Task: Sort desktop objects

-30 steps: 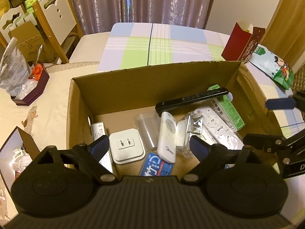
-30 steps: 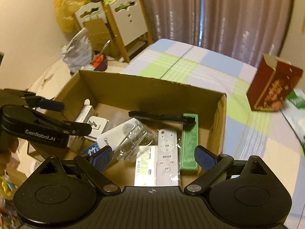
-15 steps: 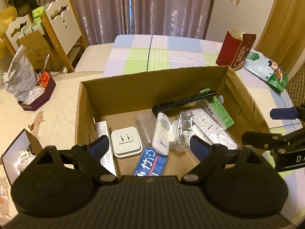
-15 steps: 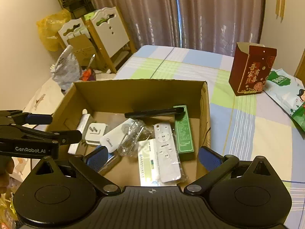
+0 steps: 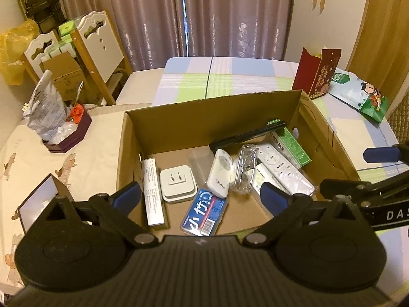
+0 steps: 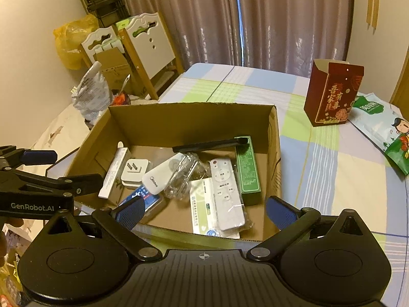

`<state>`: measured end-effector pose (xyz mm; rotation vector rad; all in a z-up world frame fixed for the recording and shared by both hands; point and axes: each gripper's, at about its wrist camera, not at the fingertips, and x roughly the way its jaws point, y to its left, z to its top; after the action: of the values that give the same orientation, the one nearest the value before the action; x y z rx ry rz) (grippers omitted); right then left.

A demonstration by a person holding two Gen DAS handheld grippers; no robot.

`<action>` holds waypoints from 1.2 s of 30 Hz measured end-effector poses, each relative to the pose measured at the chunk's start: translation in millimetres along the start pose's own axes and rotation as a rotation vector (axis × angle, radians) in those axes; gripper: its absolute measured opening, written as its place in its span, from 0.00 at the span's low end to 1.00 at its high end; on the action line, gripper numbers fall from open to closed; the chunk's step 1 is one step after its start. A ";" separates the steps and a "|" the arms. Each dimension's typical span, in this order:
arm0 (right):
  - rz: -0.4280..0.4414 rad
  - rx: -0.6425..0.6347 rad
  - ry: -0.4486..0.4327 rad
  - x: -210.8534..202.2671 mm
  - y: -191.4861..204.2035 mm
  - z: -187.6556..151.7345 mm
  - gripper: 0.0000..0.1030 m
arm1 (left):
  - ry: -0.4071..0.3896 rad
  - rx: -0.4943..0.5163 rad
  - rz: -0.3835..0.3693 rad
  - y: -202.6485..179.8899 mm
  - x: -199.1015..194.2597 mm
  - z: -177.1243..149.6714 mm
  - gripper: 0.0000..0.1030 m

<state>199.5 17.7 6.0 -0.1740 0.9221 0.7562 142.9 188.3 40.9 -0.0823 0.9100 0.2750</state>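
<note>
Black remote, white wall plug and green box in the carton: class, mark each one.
black remote (image 5: 246,135), left wrist view, middle of its body
white wall plug (image 5: 178,183), left wrist view, top face
green box (image 6: 247,168), right wrist view, printed top

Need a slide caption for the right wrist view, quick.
Open right gripper hovers over a cardboard box holding a white remote, black remote and green box.

A brown cardboard box (image 5: 255,107) is seen on a blue, green and white checked cloth (image 6: 319,168); a dark red paper carton (image 6: 332,94) at two o'clock.
</note>
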 end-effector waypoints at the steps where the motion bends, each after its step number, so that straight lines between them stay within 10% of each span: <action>1: 0.001 -0.002 -0.002 -1.6 0.5 -0.7 1.00 | -0.002 -0.002 0.004 -0.7 -2.3 -1.2 0.96; 36: 0.000 -0.065 0.027 -38.2 0.6 -48.2 1.00 | 0.007 -0.107 0.073 -28.5 -42.9 -63.1 0.97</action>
<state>153.3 -23.0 6.2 -0.2416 0.9233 0.7855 77.2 140.6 34.7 -0.1489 0.9059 0.3917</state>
